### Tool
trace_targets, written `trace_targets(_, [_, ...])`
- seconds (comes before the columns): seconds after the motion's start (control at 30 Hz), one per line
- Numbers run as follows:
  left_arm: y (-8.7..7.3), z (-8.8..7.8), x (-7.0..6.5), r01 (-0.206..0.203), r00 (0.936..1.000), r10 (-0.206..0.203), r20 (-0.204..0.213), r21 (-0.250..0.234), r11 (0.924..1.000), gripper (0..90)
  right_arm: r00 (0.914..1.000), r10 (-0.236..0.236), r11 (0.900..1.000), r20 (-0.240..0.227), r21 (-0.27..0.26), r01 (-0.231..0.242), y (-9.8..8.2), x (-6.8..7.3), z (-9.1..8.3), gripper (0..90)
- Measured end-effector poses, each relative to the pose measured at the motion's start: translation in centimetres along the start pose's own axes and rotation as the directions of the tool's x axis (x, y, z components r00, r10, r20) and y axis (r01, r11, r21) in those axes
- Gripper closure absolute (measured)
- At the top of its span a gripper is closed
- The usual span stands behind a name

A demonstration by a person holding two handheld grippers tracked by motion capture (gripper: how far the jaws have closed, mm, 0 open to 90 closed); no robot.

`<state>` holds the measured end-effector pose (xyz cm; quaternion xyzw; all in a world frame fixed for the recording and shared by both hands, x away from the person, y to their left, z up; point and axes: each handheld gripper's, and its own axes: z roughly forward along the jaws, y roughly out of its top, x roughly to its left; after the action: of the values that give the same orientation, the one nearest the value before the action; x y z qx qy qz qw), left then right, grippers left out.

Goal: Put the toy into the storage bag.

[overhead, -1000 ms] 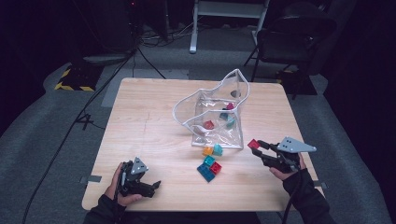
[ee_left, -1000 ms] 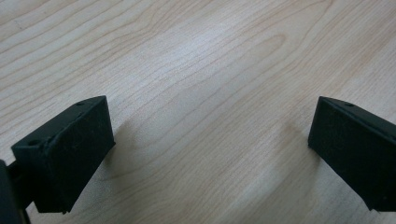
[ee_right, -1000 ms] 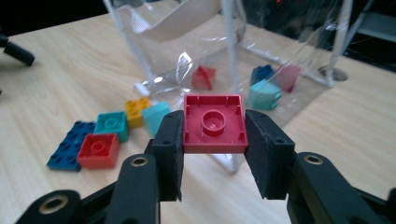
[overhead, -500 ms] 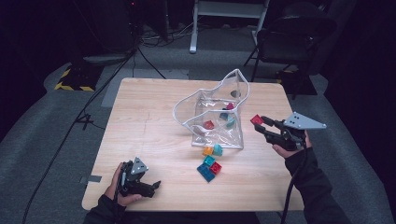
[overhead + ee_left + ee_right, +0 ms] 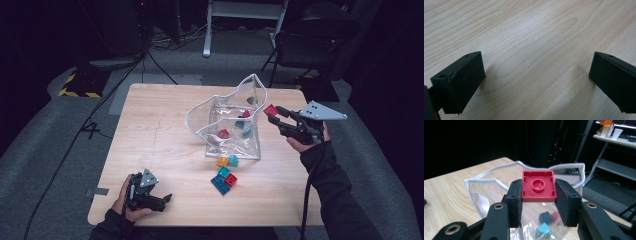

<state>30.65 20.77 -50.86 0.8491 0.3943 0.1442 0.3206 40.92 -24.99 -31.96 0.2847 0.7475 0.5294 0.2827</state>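
1. Jaws of the right gripper are clamped on a red block, one black pad pressed to each side; it is square, glossy plastic, hollow underside with a round socket facing the camera.
2. Block's top face is turned away, so its studs cannot be seen.
3. Held block hangs just beside the rim of the clear bag, above the table; the high view shows it at the bag's right edge.
4. Bag is soft see-through plastic with a white trim, mouth sagging open; blocks inside show blurred through the film, teal, dark blue and red.
5. Left gripper rests low at the table's near left corner, jaws spread wide with nothing but bare pale wood between them.
6. Loose blocks lie on the table in front of the bag, well apart from both grippers.
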Motion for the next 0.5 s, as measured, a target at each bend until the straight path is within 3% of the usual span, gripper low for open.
trace_targets(0.3, [0.0, 0.0, 0.0, 0.000, 1.0000, 0.000, 0.000, 0.000, 1.0000, 0.5, 1.0000, -0.010, 1.000, 0.000, 0.012, 0.010, 2.3, 0.3, 2.6, 59.3])
trace_targets(0.5, [0.0, 0.0, 0.0, 0.000, 1.0000, 0.000, 0.000, 0.000, 1.0000, 0.5, 1.0000, -0.003, 0.999, 0.002, 0.044, 0.002, 2.9, 0.6, 4.6, 59.3])
